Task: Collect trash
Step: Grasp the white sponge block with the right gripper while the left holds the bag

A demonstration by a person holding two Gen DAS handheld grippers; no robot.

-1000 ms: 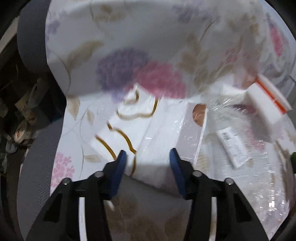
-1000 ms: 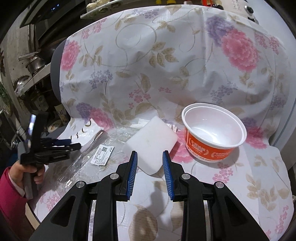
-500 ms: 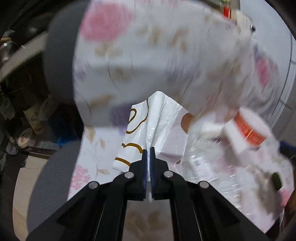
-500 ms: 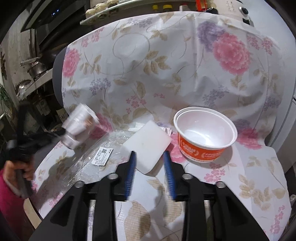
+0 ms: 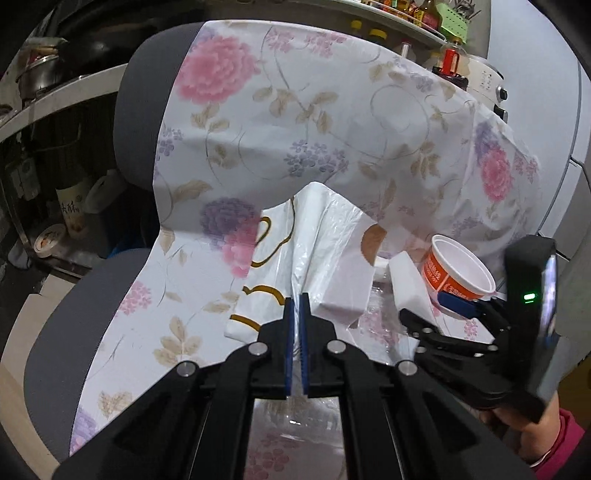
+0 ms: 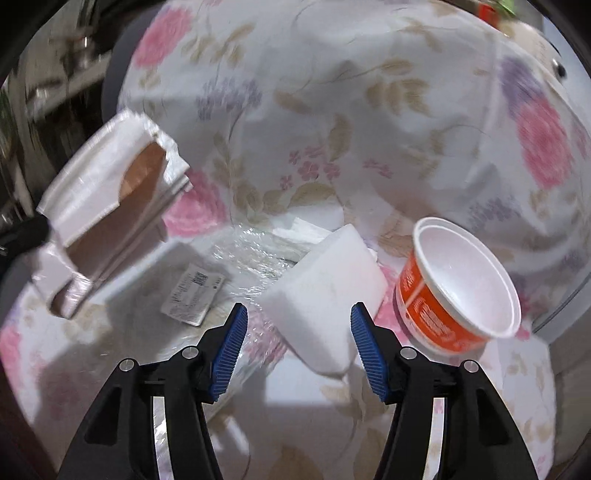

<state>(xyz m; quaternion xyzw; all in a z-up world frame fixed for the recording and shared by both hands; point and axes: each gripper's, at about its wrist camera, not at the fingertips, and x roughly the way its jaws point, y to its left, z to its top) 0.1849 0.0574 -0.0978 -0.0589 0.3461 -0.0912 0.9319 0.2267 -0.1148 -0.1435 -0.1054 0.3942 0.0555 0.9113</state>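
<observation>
Left wrist view: the left tool [image 5: 294, 306] is clamped on a white plastic bag [image 5: 325, 254], lifted above the chair seat's left edge. The right tool [image 6: 295, 334] is opening around a foam block [image 6: 325, 291], untouched. A thin pinch could slip; the orange bowl [image 6: 461, 295] just beside the block could tip.

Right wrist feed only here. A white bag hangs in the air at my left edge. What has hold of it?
Observer: The left gripper. Its jaws are shut on a fold of the white bag.
Operator: Is any of the bag down on the seat?
Observer: It appears so. Its lower edge, printed with gold loops, lies on the floral cloth.
Operator: What is behind the chair?
Observer: A shelf of bottles and jars runs above the grey chair back.
</observation>
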